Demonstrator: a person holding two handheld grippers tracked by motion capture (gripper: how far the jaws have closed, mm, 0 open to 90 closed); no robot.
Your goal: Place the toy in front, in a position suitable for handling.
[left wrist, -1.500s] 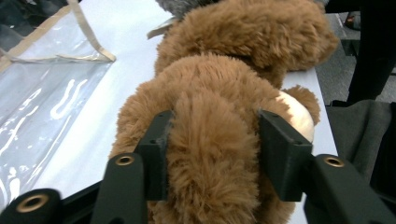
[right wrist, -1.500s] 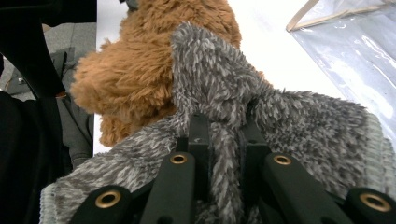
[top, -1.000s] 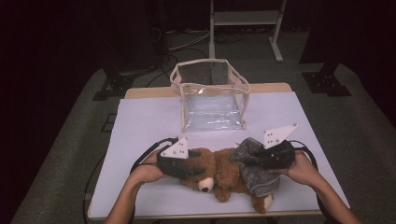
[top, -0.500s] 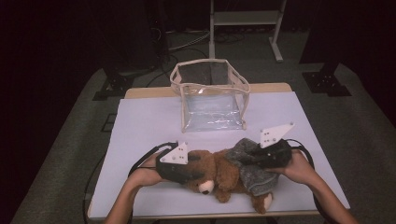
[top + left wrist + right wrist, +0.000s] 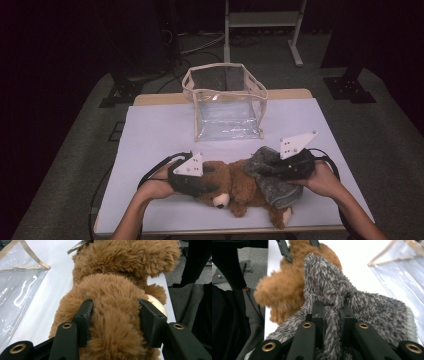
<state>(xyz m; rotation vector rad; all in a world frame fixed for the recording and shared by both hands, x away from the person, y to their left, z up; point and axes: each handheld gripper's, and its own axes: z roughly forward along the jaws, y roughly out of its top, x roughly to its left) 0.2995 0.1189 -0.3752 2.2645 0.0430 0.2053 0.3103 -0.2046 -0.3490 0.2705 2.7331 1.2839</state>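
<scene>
The bear (image 5: 235,187) lies on its side near the front edge of the surface (image 5: 150,135), grey sock (image 5: 272,177) draped over its lower half. Left tongs (image 5: 113,315) pinch the furry head from both sides; right tongs (image 5: 332,312) are clamped on a fold of sock. The risk: that fold is thin and fluffy, so a hard pull may slip the sock free, or drag the bear off the near edge if the left grip gives. The clear bag (image 5: 227,107) stands open behind, well apart; nothing blocks the way between.
</scene>
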